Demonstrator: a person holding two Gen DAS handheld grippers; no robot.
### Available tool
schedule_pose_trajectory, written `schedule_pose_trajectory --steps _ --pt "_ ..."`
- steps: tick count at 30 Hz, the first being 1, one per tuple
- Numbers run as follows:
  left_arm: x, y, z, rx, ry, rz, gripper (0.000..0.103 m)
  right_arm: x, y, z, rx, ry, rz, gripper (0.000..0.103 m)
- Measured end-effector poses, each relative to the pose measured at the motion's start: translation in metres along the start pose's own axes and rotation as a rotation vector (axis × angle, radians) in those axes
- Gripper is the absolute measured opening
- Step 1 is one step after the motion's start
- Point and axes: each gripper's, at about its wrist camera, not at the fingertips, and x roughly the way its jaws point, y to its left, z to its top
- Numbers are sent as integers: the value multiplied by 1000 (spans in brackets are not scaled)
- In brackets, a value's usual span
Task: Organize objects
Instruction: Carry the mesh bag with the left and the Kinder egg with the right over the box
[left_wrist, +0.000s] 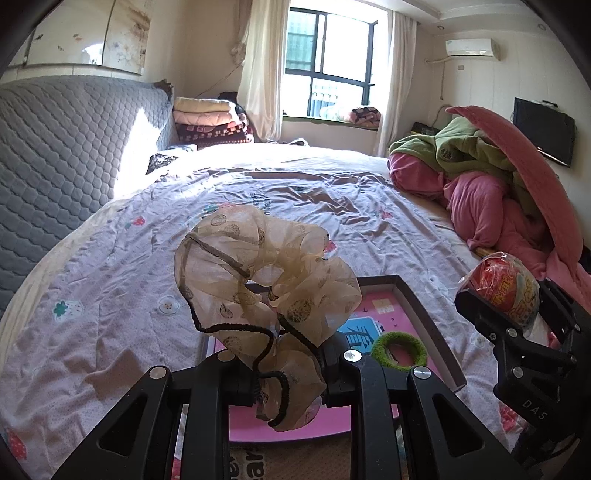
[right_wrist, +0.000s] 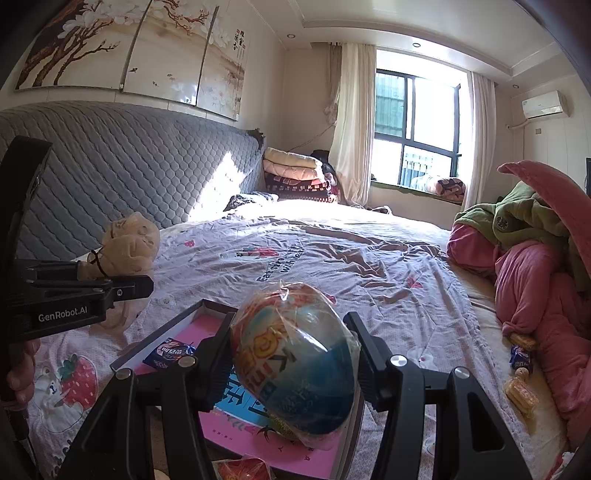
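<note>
Sheer beige fabric, a spotted scrunchie (left_wrist: 266, 291), is clamped in the left tongs (left_wrist: 288, 384), held above the near end of a shallow pink-lined tray (left_wrist: 424, 314) on the bed (left_wrist: 295, 206). To its right, the right tongs (right_wrist: 295, 354) are clamped on a plastic-wrapped toy egg (right_wrist: 295, 362) over the same tray. A green hair ring (left_wrist: 399, 349) and a blue candy packet (right_wrist: 170, 354) lie inside the tray. Pink and green bedding (left_wrist: 480, 184) is heaped at far right.

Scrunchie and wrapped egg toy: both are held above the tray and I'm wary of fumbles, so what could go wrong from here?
The scrunchie is pinched only by its lower folds in the left gripper; its loose black hair tie could snag.
The egg toy in the right gripper has slick plastic wrap and might slip.
</note>
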Motion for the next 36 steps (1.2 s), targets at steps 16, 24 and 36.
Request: schedule_pose_trajectory --steps 16,24,36 --pt "39 -3 -30 -2 83 -11 22 25 2 -15 17 81 34 57" --pt "50 5 -43 -13 116 -10 22 36 12 -28 4 124 57 57" --pt "64 2 -62 -5 163 -32 22 57 28 -45 -15 219 106 57"
